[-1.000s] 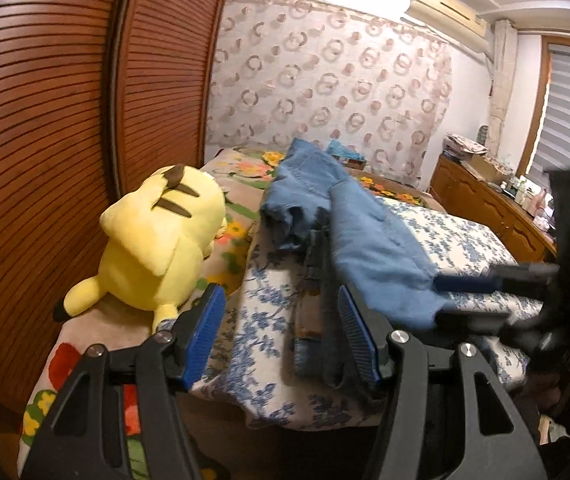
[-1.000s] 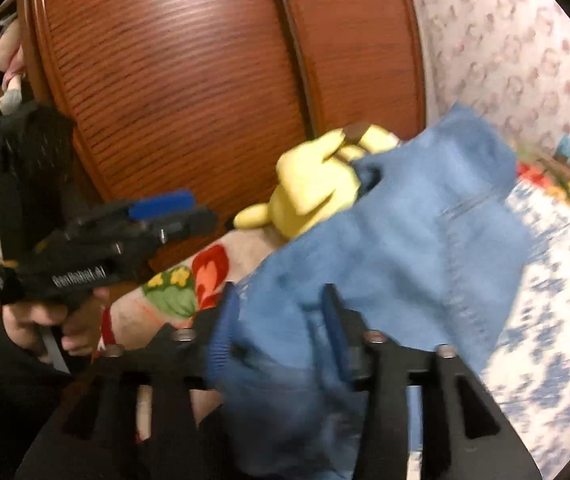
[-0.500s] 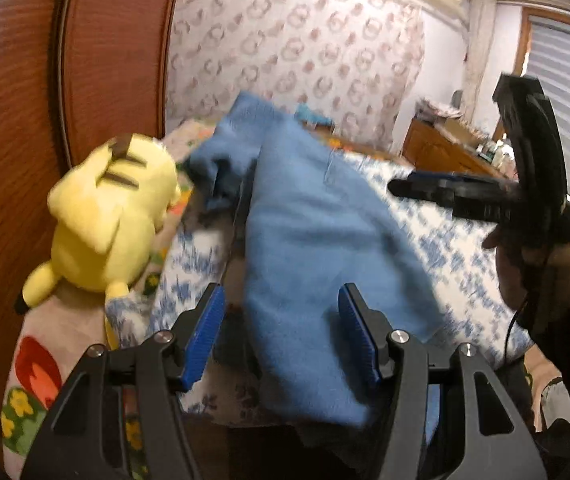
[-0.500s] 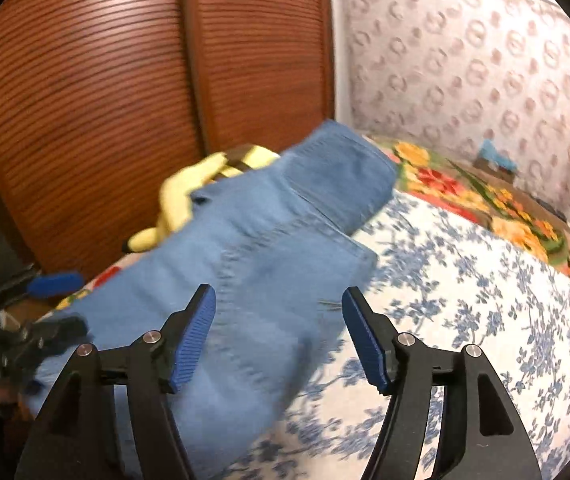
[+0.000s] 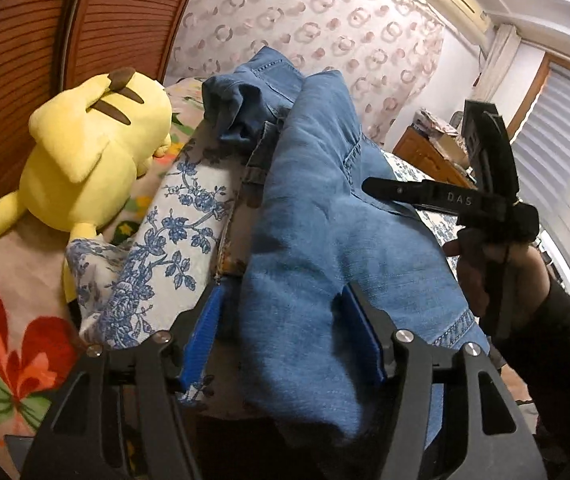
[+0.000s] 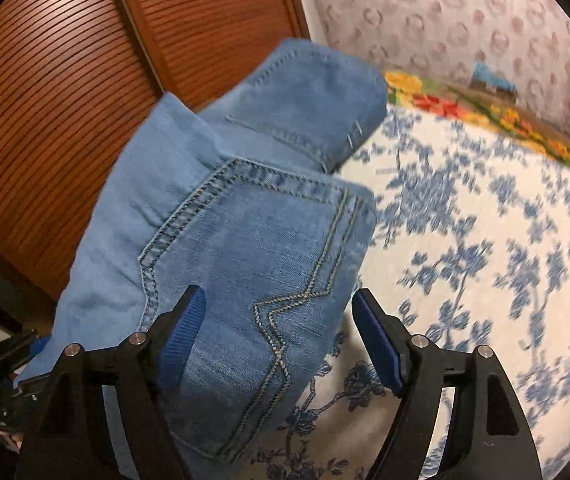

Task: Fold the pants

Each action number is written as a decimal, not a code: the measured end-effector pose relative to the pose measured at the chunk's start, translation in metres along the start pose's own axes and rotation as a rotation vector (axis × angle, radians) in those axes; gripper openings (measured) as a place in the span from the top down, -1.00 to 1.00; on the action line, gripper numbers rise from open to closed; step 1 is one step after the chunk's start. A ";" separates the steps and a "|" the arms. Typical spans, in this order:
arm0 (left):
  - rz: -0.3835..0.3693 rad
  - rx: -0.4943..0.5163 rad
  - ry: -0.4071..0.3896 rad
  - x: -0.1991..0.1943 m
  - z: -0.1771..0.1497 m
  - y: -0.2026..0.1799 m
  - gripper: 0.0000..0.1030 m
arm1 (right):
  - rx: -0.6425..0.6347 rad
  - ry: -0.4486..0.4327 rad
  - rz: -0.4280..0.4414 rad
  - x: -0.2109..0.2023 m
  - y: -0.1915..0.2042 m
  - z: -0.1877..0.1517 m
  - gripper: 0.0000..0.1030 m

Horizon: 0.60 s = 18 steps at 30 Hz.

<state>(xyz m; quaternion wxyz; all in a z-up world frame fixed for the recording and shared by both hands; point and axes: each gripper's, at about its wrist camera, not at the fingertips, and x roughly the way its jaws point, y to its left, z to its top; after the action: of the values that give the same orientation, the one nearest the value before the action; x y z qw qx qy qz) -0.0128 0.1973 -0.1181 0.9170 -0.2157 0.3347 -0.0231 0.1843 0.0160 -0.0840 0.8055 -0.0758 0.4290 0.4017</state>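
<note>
Left wrist view: light-blue denim pants (image 5: pixel 317 216) are seen folded on the blue-flowered white bedspread (image 5: pixel 173 240), beside a yellow plush toy (image 5: pixel 85 160).
Left gripper (image 5: pixel 285 340): jaws are opening; denim lies between the pads, apparently no longer pinched.
Right gripper (image 6: pixel 281 336): jaws are opening wide over the stitched back pocket, nothing being clamped.
Step judged: the fold is being released.
Advice: cloth should be let go fully before withdrawal, so layers are not dragged.

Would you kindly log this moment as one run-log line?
phase: fold laid | jeans: folded on bedspread | left gripper: jaws opening, denim between | right gripper: jaws opening, above jeans
</note>
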 end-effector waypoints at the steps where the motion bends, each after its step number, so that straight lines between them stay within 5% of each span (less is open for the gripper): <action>1: -0.001 -0.004 -0.001 0.000 0.000 0.000 -0.28 | 0.014 0.005 0.009 0.002 -0.002 -0.001 -0.52; 13: -0.016 -0.035 -0.014 0.003 -0.002 0.002 -0.37 | 0.059 0.035 0.061 0.000 -0.002 -0.010 -0.56; 18: -0.059 -0.041 -0.017 0.001 -0.004 0.004 0.01 | 0.054 0.044 0.113 0.003 0.002 -0.010 -0.38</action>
<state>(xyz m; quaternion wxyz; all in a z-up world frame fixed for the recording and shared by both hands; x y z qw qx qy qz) -0.0149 0.1994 -0.1238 0.9142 -0.2443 0.3208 -0.0415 0.1776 0.0138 -0.0920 0.7736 -0.0385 0.4611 0.4330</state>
